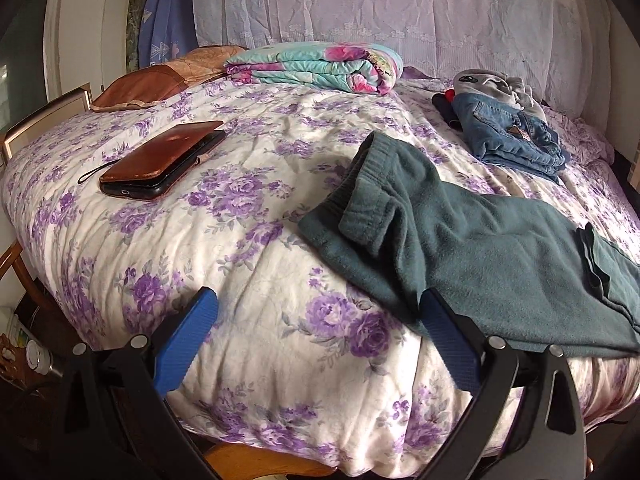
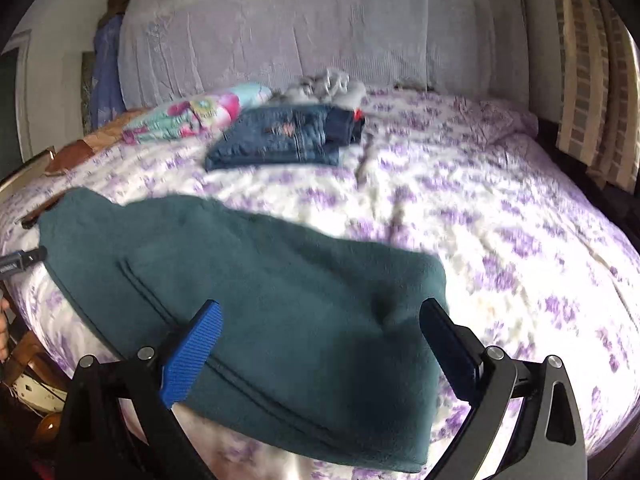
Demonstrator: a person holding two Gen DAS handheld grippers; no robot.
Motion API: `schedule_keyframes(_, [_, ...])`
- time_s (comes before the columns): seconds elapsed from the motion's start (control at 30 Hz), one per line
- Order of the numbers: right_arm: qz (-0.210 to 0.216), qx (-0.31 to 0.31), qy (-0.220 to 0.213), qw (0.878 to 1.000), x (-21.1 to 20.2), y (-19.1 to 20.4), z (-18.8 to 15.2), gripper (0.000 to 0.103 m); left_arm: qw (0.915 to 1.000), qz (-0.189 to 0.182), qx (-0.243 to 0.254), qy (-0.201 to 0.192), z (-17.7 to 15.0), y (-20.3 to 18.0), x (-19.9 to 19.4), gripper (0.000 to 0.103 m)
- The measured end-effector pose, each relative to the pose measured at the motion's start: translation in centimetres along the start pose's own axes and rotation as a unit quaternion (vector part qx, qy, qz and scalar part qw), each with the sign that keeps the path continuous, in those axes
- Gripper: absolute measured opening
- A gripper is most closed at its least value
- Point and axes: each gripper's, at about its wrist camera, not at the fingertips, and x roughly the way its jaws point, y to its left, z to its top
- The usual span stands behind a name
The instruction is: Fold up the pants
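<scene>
One pair of dark green pants point(image 1: 472, 248) lies on the bed point(image 1: 248, 248), close to its near edge, the waistband point(image 1: 360, 176) turned toward the middle of the bed and the fabric already doubled over itself; in the right wrist view the same pants point(image 2: 260, 280) run along the near edge, their far end rounded and thick; the left tool point(image 1: 320, 312) is spread wide above the flowered cover just beside the pants, its right-hand finger at the cloth's edge, though whether it touches cannot be told; the right tool point(image 2: 320, 324) is also spread wide, its two fingers straddling the pants from above with nothing pinched; around the pants lie one brown wallet case point(image 1: 160, 160) with a strap toward the left edge of the bed, well apart from them, one folded flowered quilt point(image 1: 316, 66) at the far edge, one brown cushion point(image 1: 152, 84) at the far left corner, one folded pair of jeans point(image 1: 516, 132) toward the far right with a small grey heap of clothing point(image 1: 492, 84) just behind it; a pale lace cloth point(image 1: 400, 8) hangs behind the bed; the right wrist view is blurred; nothing lies on the pants themselves.
</scene>
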Motion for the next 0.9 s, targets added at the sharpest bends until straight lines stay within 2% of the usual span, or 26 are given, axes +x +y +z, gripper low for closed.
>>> schedule_keyframes(0.03, [0.006, 0.004, 0.006, 1.000, 0.7, -0.2, -0.7, 0.100, 1.0000, 0.000, 0.001, 0.001, 0.0, 0.0, 0.0, 0.098])
schedule_keyframes(0.07, [0.007, 0.006, -0.030, 1.000, 0.0, -0.2, -1.4, 0.099, 1.0000, 0.001, 0.002, 0.001, 0.0, 0.0, 0.0, 0.098])
schedule_keyframes(0.1, [0.002, 0.003, -0.039, 0.999, -0.3, 0.1, -1.6, 0.099, 1.0000, 0.001, 0.002, 0.001, 0.0, 0.0, 0.0, 0.098])
schedule_keyframes(0.13, [-0.002, -0.005, -0.029, 1.000, -0.3, 0.4, -1.4, 0.099, 1.0000, 0.001, 0.003, 0.002, 0.0, -0.1, 0.0, 0.098])
schedule_keyframes(0.2, [-0.002, -0.015, -0.022, 1.000, -0.6, 0.6, -0.7, 0.099, 1.0000, 0.002, 0.003, 0.001, 0.0, -0.1, 0.0, 0.098])
schedule_keyframes(0.33, [0.012, 0.007, -0.044, 0.999, -1.0, 0.0, 2.3, 0.099, 0.9998, 0.016, 0.013, -0.002, -0.2, -0.5, 0.1, 0.098])
schedule_keyframes(0.4, [0.028, 0.029, -0.026, 0.999, 0.4, -0.1, 3.8, 0.099, 0.9996, 0.020, 0.017, -0.002, -0.3, -0.7, 0.2, 0.098])
schedule_keyframes(0.47, [0.042, 0.056, 0.014, 0.997, 2.8, 0.1, 4.5, 0.099, 0.9997, 0.018, 0.016, -0.001, -0.2, -0.6, 0.2, 0.098])
schedule_keyframes(0.53, [0.031, 0.064, 0.060, 0.996, 5.3, 0.9, 4.4, 0.100, 0.9998, 0.015, 0.014, -0.001, -0.2, -0.5, 0.1, 0.098])
schedule_keyframes(0.6, [0.001, 0.036, 0.052, 0.998, 5.5, 2.5, 4.4, 0.100, 0.9998, 0.015, 0.015, -0.001, -0.2, -0.5, 0.2, 0.098])
schedule_keyframes(0.63, [0.003, 0.038, 0.053, 0.998, 5.3, 2.8, 4.7, 0.100, 0.9997, 0.016, 0.016, -0.002, -0.2, -0.5, 0.2, 0.098])
schedule_keyframes(0.7, [0.030, 0.065, 0.047, 0.996, 4.5, 2.9, 5.8, 0.100, 0.9996, 0.021, 0.017, -0.005, -0.3, -0.6, 0.2, 0.098])
schedule_keyframes(0.77, [0.079, 0.079, 0.033, 0.993, 4.0, 3.5, 7.2, 0.100, 0.9993, 0.029, 0.022, -0.007, -0.4, -0.8, 0.3, 0.098])
schedule_keyframes(0.9, [0.118, 0.035, 0.057, 0.991, 6.1, 7.2, 8.4, 0.100, 0.9994, 0.025, 0.021, -0.005, -0.3, -0.9, 0.3, 0.098])
